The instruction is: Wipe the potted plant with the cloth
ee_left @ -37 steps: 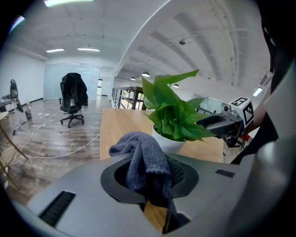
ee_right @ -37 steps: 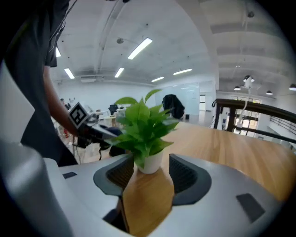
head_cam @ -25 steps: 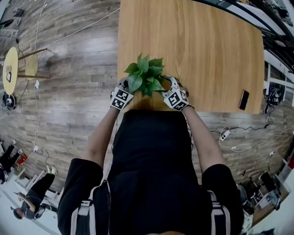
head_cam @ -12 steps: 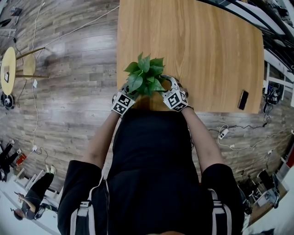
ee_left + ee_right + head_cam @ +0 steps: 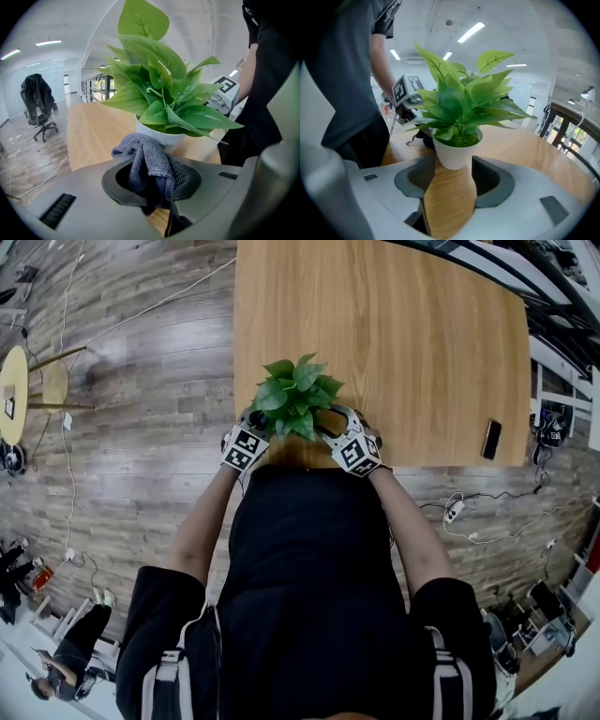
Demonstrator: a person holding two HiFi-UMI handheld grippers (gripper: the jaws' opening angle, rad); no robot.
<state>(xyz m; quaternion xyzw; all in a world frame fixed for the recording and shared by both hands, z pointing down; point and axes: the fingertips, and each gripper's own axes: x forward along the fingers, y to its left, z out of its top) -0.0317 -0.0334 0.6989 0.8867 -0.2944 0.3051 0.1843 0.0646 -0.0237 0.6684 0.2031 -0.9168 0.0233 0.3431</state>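
Note:
A green leafy potted plant in a white pot stands near the front edge of the wooden table. My left gripper is shut on a bunched grey-blue cloth, which reaches up to the pot's side. The left gripper sits at the plant's left. My right gripper is open, its jaws flanking the base of the pot; I cannot tell whether they touch it. The right gripper is at the plant's right. Leaves hide the pot in the head view.
A dark phone lies near the table's front right corner. Wooden floor with cables lies left of the table. An office chair stands beyond the table's far end. The person's body is close against the front edge.
Both grippers stay at the pot's two sides, shifted only slightly. The cloth remains in the left gripper, and the plant has not visibly moved.

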